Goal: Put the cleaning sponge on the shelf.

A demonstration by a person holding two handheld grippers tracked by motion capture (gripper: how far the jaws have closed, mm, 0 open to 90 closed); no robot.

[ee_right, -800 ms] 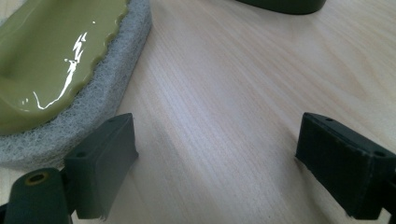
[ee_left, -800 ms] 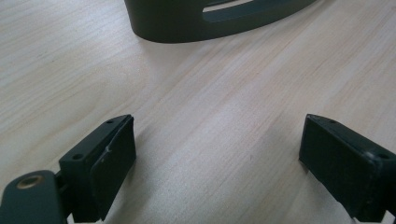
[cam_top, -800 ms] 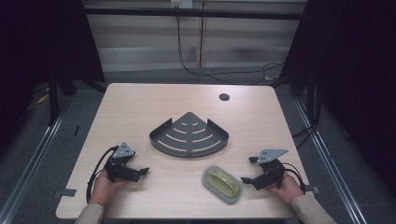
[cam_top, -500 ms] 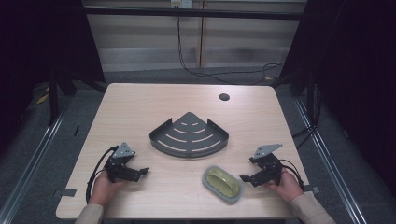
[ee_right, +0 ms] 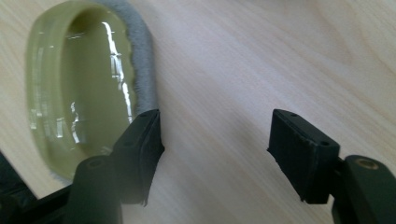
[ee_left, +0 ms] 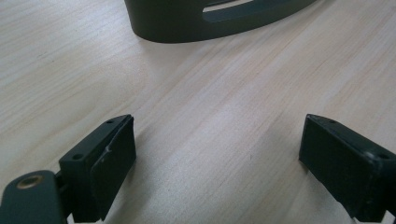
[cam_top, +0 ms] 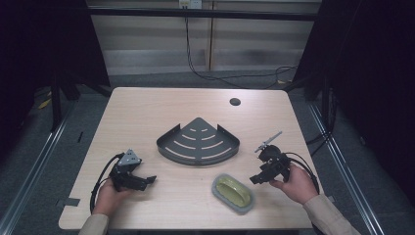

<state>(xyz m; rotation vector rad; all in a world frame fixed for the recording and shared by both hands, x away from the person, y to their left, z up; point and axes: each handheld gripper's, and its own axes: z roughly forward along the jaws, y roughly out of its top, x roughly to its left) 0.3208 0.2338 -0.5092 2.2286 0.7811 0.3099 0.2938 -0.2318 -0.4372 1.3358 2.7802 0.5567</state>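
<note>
The left hand-held gripper (cam_top: 147, 180) rests low on the near-left part of the tabletop (cam_top: 147, 117), released, its two black jaws spread wide with bare wood between them. In the left gripper view both jaws are cut off at the bottom edge, and the dark shelf (ee_left: 215, 21) ahead is cropped by the top edge, so just its curved front wall and one slot can be seen. The person's left hand (cam_top: 108, 198) grips it from behind, and a black cable loops beside it.

The right hand-held gripper (cam_top: 256, 179) is also released, held in the right hand (cam_top: 296, 185) at the near-right, tilted so its grey plate stands on edge. In its own view one jaw covers part of the grey rim of the soap dish (ee_right: 74, 93); whether it touches the rim cannot be told. The other jaw hangs over bare wood. The dish's far end runs out of view.

From above, the dish (cam_top: 233, 192) lies near the front edge, just left of the right jaws. The quarter-round metal shelf (cam_top: 198, 144), with curved slots, sits mid-table between the two grippers. A small dark round hole (cam_top: 235, 102) marks the far side. The wood is pale and finely grained; the dish's inside is glossy yellow-green.
</note>
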